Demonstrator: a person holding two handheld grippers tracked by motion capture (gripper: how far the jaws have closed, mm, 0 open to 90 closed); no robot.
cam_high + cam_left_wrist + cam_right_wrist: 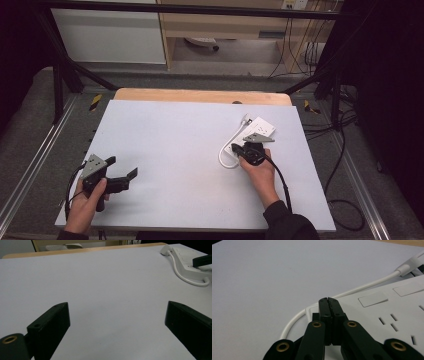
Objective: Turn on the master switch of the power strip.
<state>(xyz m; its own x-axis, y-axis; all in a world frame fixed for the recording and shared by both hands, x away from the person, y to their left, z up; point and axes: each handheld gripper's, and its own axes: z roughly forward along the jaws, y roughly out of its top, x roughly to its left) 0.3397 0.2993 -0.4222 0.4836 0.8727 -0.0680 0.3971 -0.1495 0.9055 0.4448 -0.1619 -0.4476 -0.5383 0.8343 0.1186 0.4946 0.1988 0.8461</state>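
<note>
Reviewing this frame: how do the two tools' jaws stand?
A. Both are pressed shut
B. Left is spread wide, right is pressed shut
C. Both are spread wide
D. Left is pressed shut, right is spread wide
B: the left tool shows its jaws far apart over the bare white table, while the right tool has its jaws pressed together with nothing between them, above the end of the white power strip.

Power strip (256, 134) amid open tabletop (170, 145)

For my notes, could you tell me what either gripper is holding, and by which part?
Nothing is held. The left gripper is open over bare table; the right gripper is shut, empty, above the power strip.
</note>
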